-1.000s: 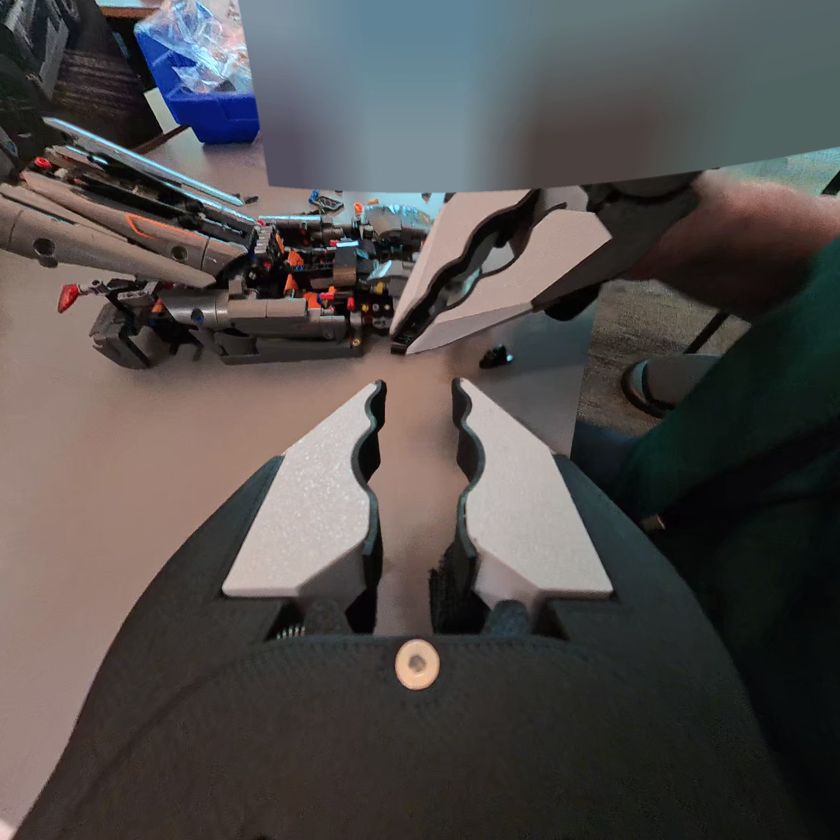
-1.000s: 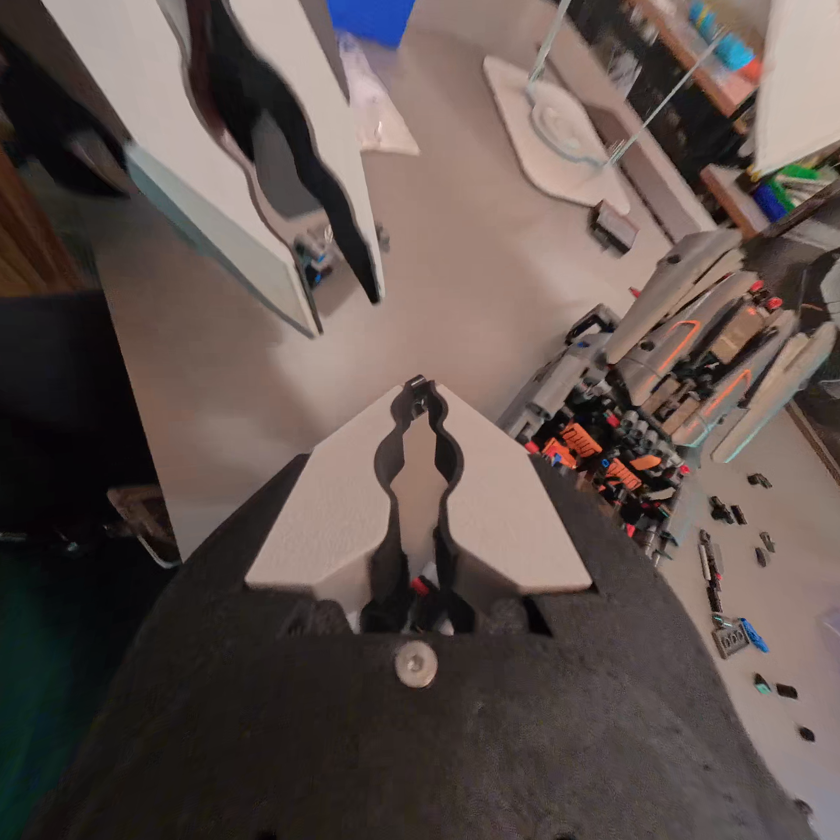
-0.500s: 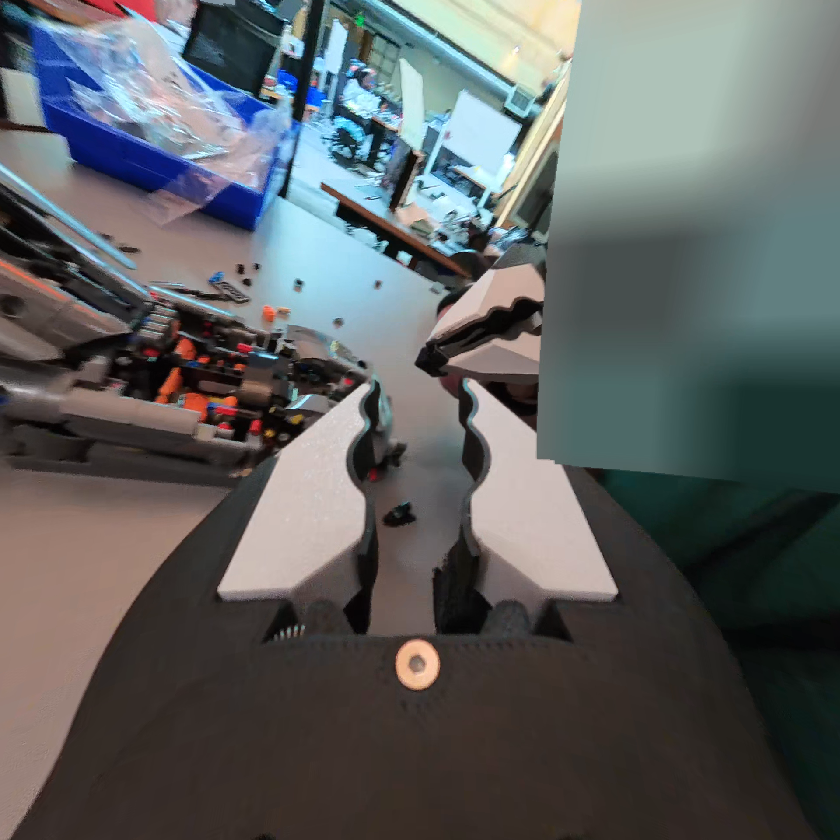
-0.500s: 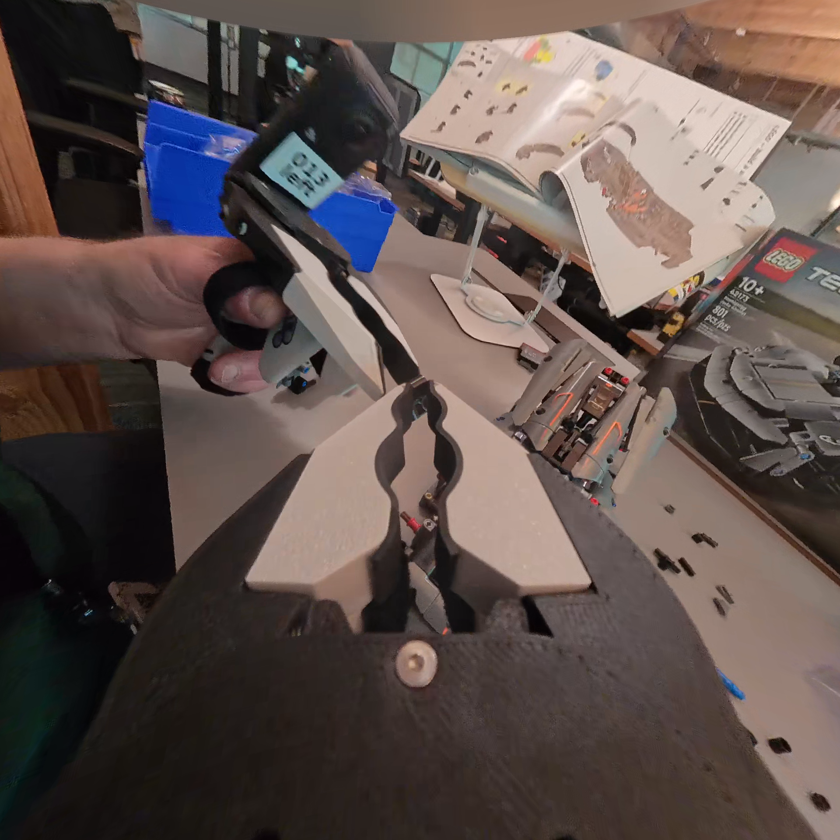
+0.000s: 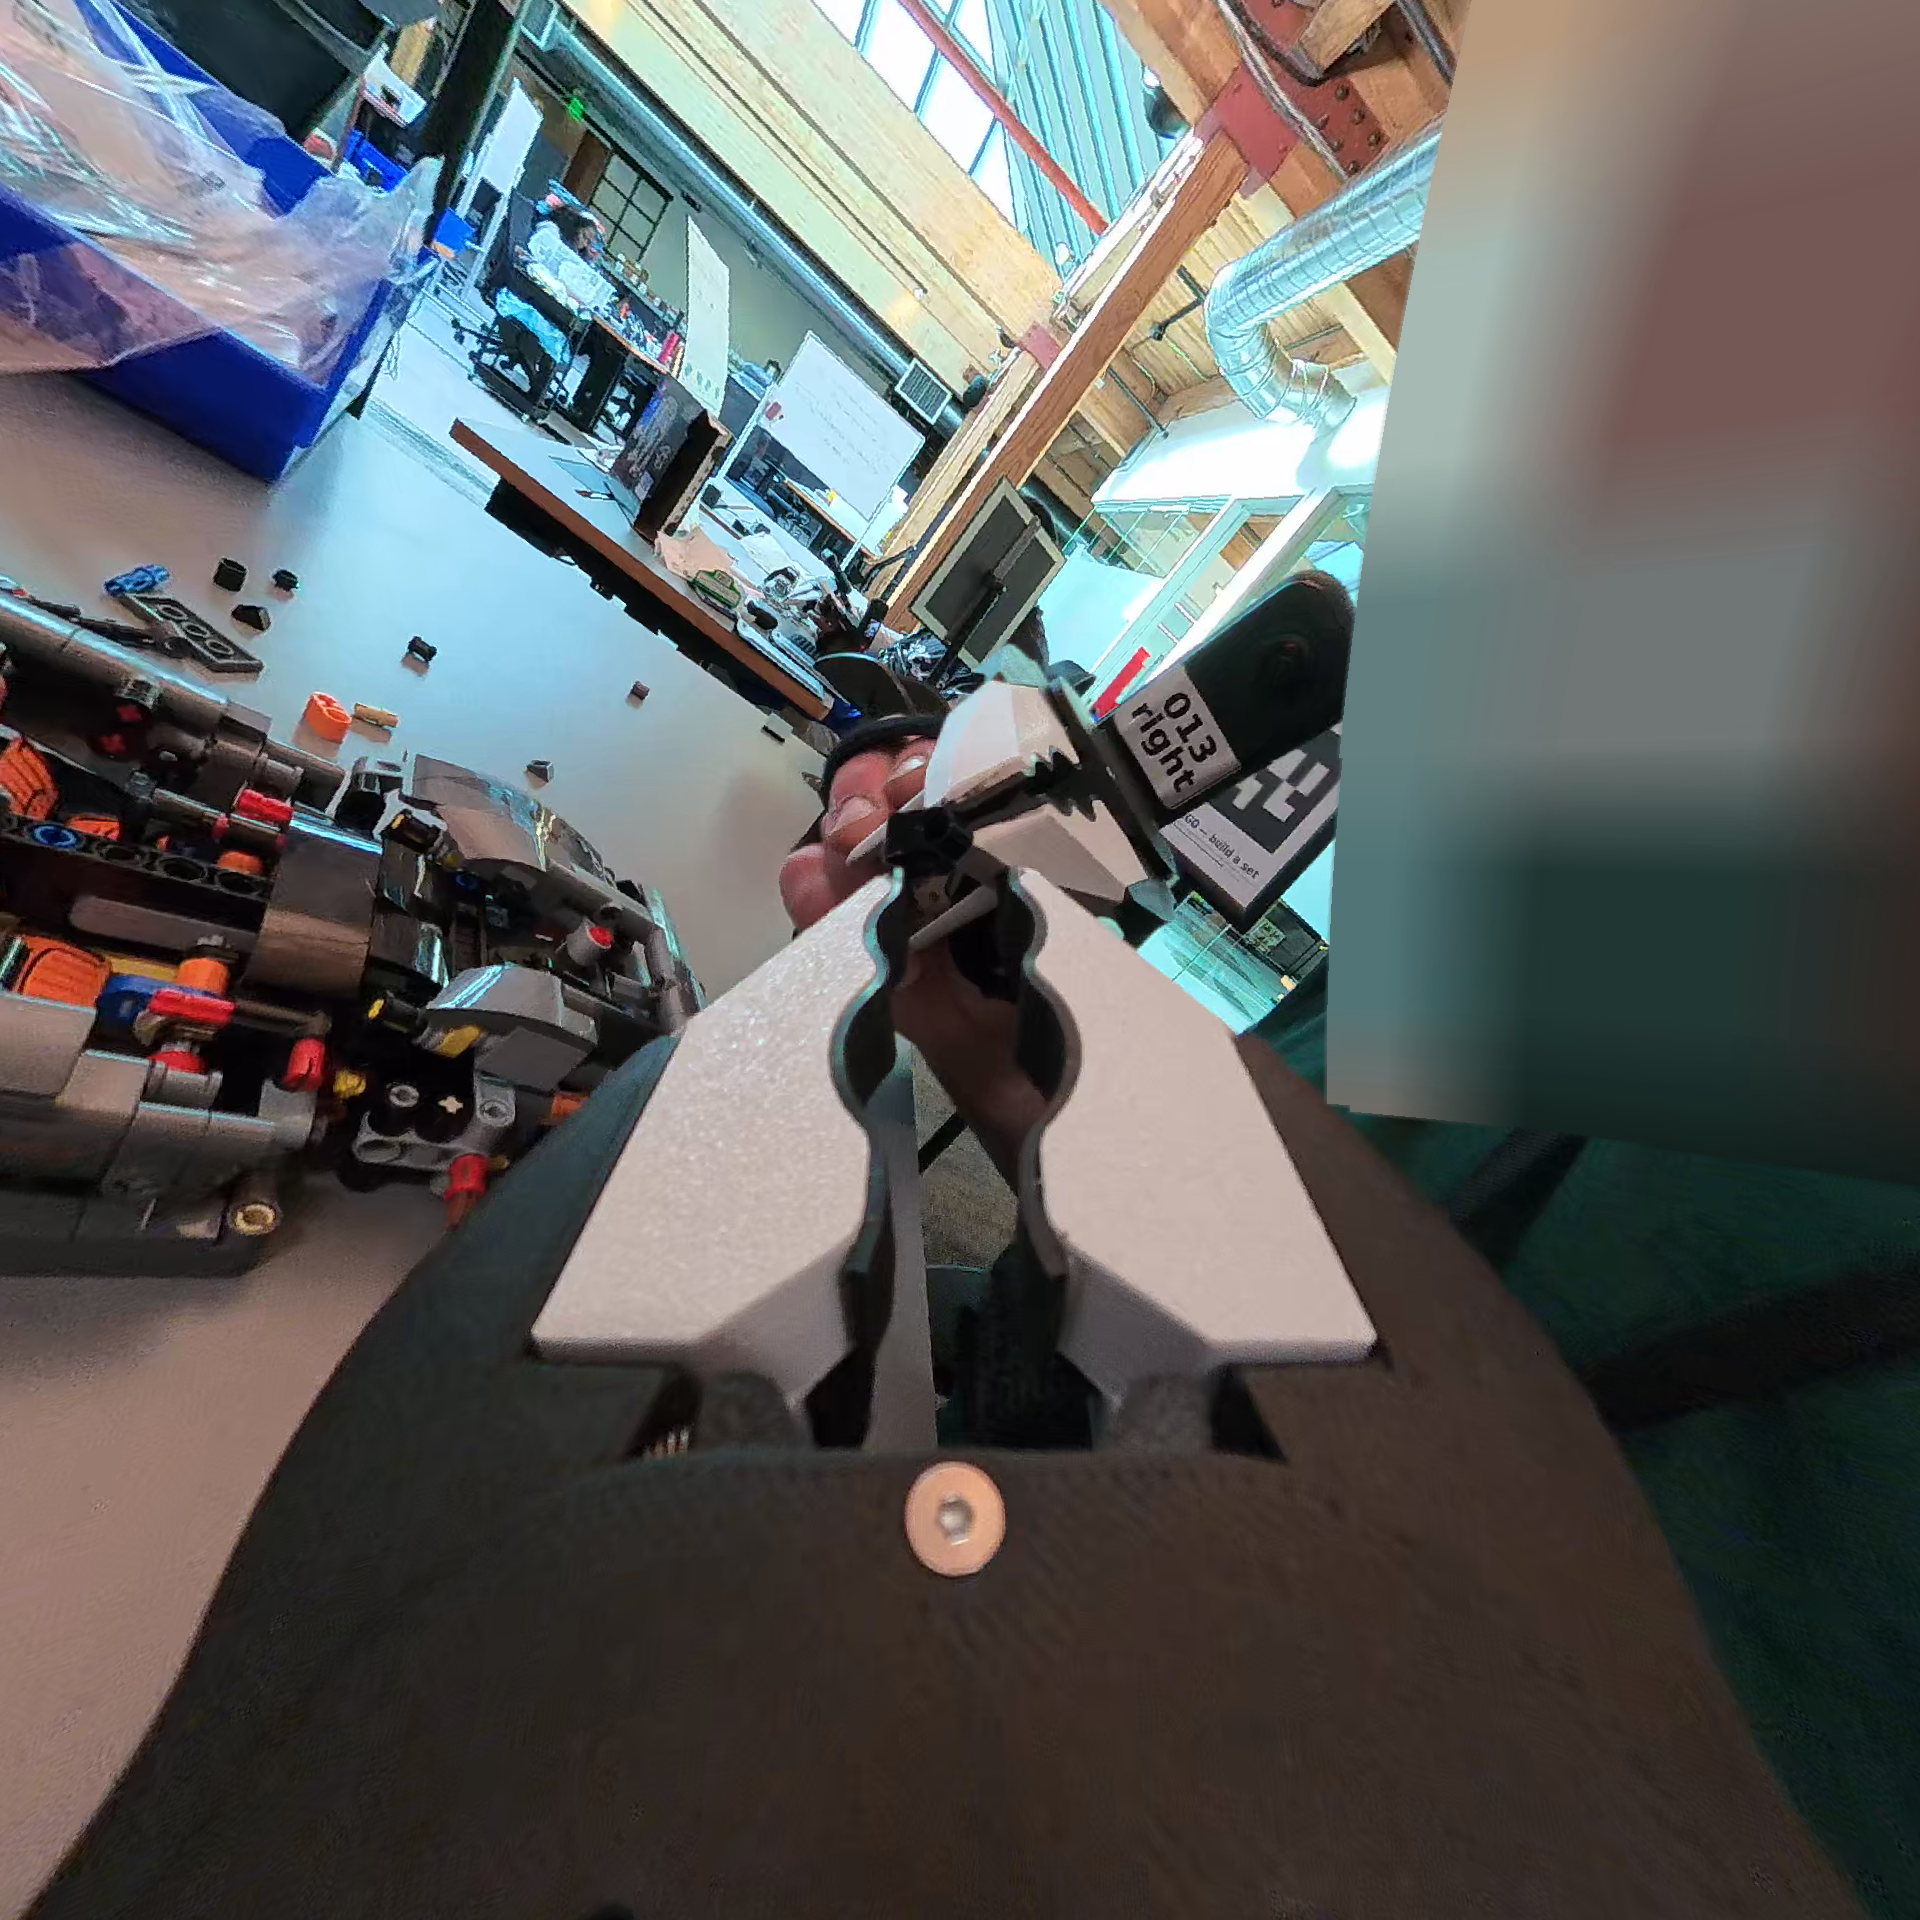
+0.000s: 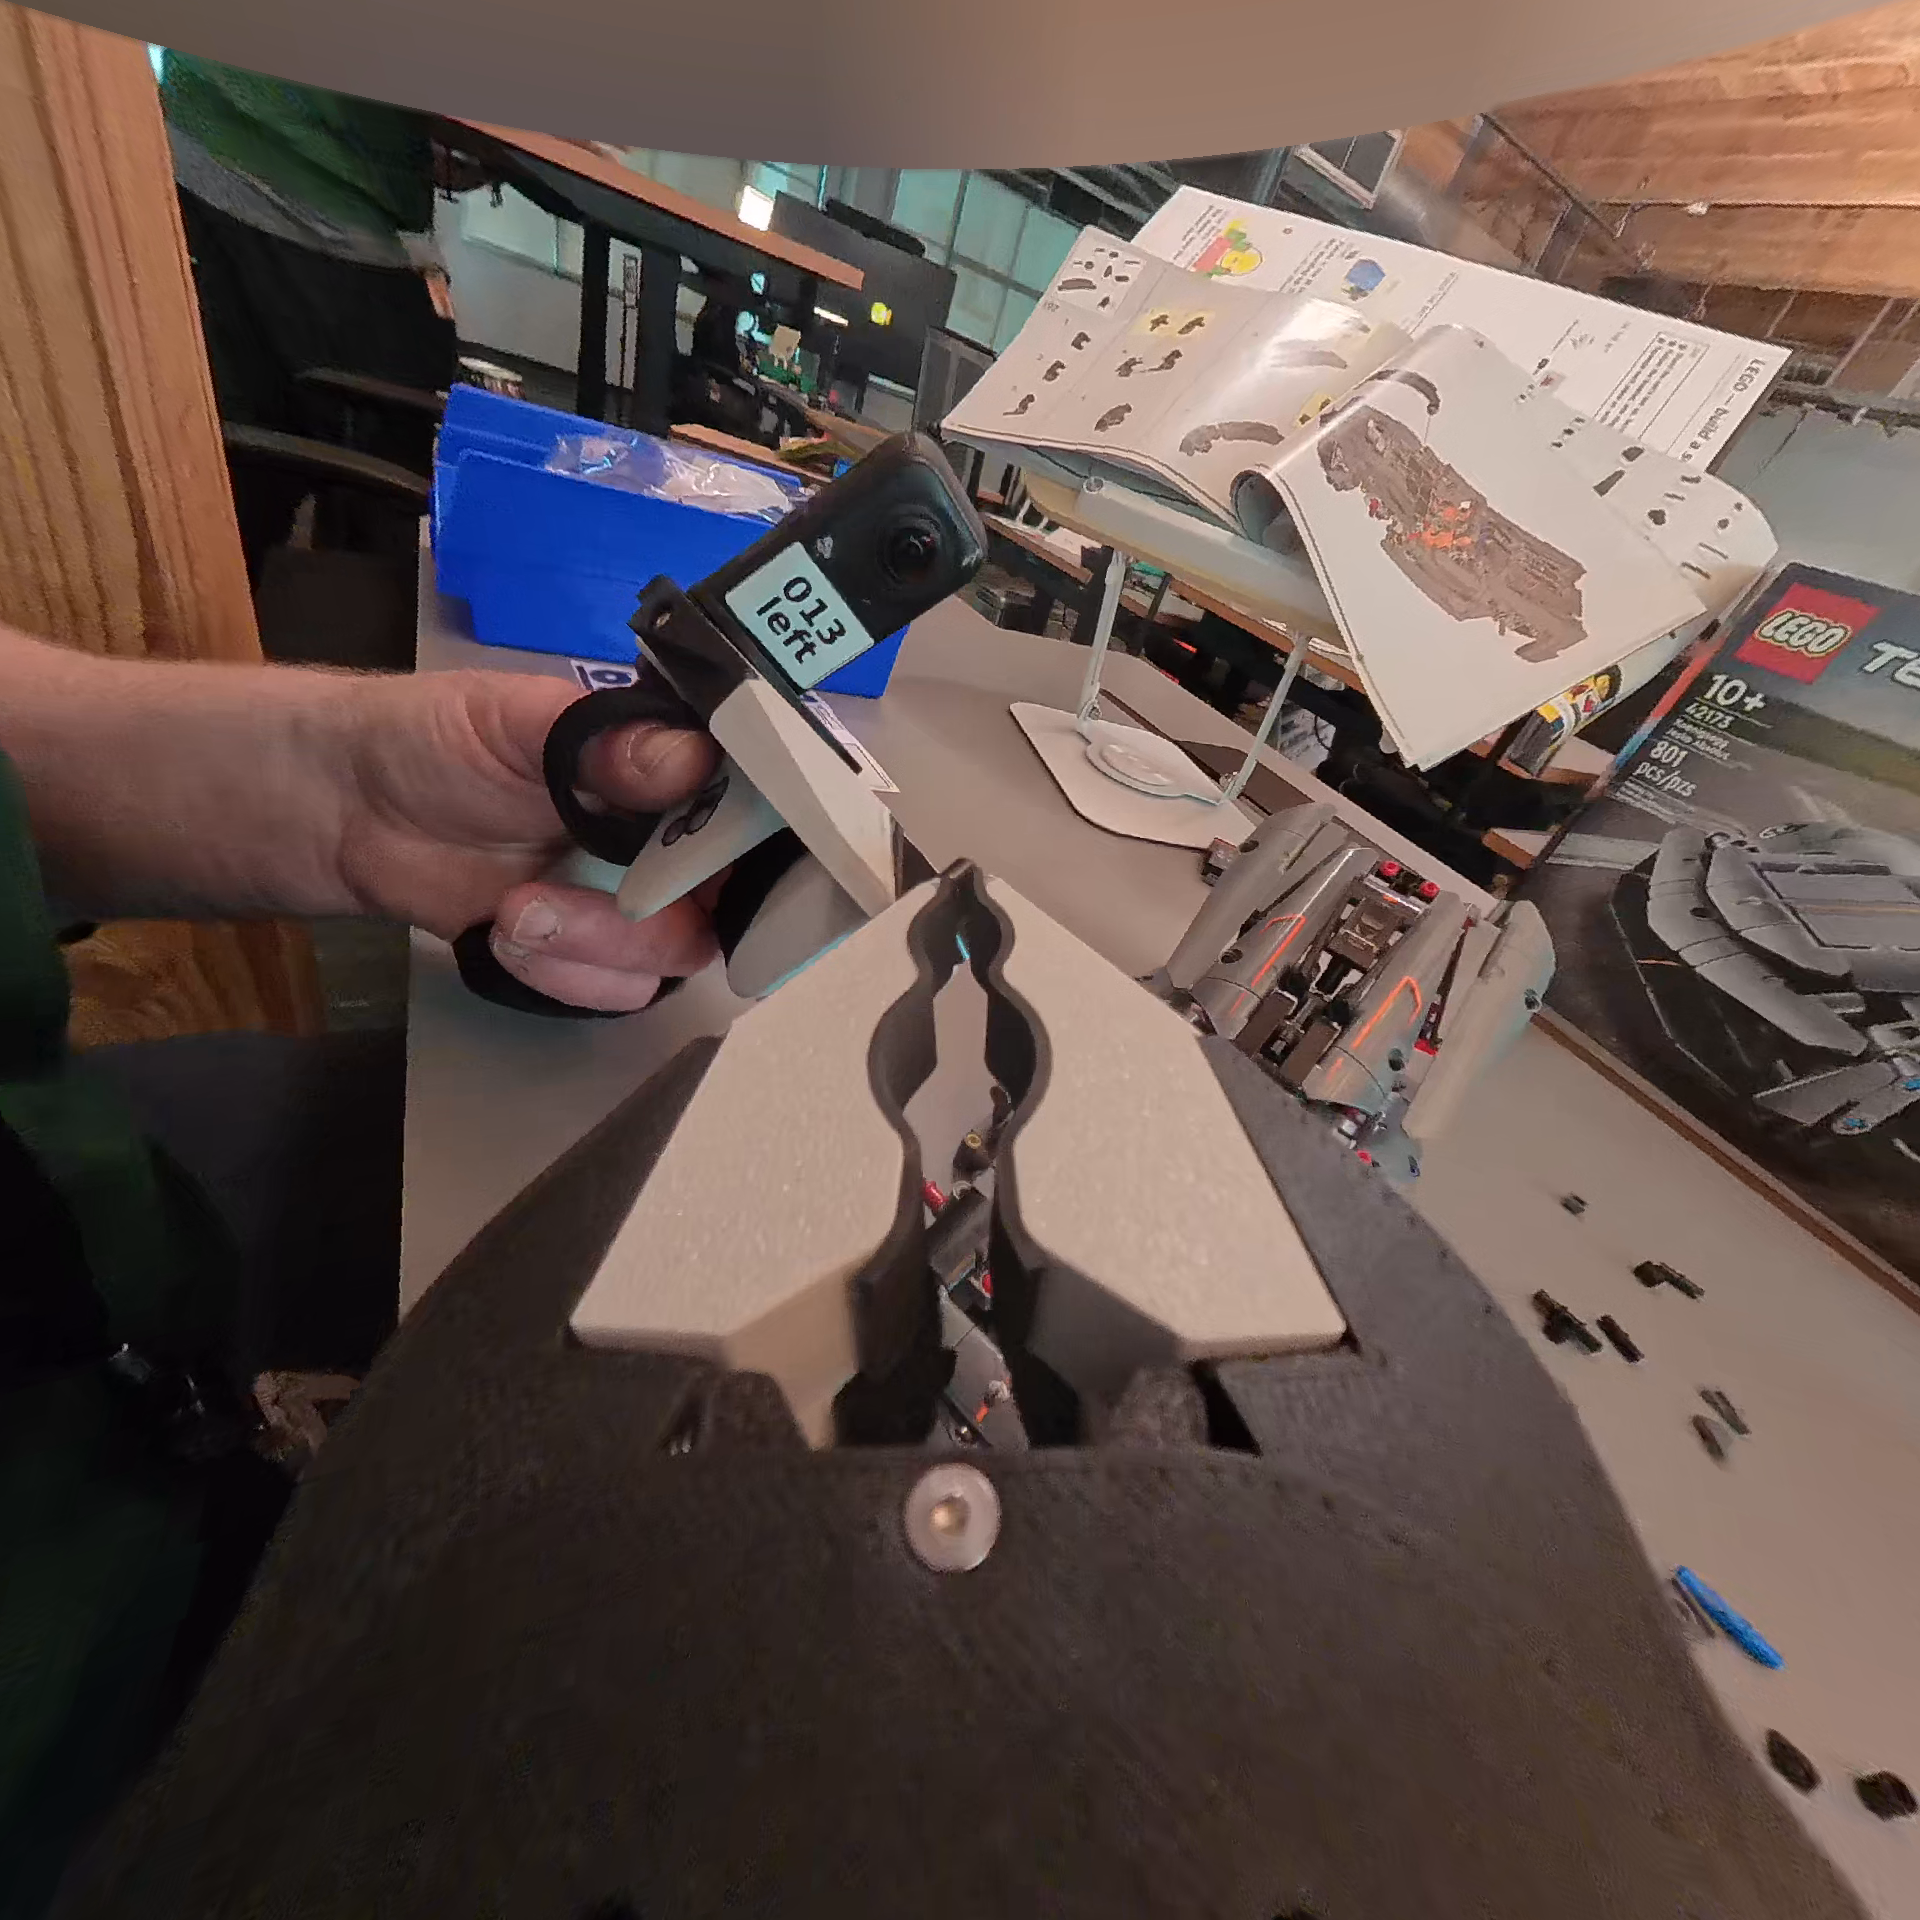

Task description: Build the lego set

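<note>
From the left wrist view, the left gripper is raised off the grey table, its tips closed against a small black piece that the right gripper also pinches; the half-built Lego car lies to the left.

From the right wrist view, the right gripper is clenched at the tips on that piece, the car standing beyond beneath an open instruction booklet.

Half-built grey lego car with orange and red parts lies on the table, black pieces scattered beside it
</note>
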### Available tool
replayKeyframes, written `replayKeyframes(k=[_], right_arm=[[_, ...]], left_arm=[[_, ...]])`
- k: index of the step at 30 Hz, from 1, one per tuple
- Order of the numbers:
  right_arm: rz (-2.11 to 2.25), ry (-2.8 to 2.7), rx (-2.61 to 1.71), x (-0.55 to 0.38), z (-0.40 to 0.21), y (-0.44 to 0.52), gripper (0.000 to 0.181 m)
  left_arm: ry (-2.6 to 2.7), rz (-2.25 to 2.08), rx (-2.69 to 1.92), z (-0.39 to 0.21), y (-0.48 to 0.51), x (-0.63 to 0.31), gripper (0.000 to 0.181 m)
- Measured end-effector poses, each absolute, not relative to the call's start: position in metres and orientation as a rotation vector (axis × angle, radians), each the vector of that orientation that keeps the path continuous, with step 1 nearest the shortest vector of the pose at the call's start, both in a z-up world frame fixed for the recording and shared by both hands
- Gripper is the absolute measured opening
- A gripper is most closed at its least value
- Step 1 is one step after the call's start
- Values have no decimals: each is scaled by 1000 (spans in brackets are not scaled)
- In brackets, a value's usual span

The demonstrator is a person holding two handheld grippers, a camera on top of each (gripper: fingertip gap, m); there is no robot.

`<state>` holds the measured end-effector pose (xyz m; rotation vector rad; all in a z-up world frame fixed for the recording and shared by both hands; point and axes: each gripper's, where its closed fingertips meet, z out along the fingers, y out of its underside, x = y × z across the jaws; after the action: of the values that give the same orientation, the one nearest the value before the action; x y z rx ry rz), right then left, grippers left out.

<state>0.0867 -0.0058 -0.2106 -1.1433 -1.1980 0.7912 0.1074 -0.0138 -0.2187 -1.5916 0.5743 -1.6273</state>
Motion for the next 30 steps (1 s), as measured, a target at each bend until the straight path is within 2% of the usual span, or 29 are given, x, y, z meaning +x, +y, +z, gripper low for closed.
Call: replayKeyframes(k=[15,17,30], right_arm=[[793,-1187,-1200,74,-221,-2,0],[765,-1194,-1214,71,-225,1,0],[739,-1179,-1252,65,-228,10,0]], left_arm=[[544,-1553,-1626,-229,-11,93,14],[545,-1558,-1619,-230,-12,91,1],[500,-1510,-1614,-231,-1,83,3]])
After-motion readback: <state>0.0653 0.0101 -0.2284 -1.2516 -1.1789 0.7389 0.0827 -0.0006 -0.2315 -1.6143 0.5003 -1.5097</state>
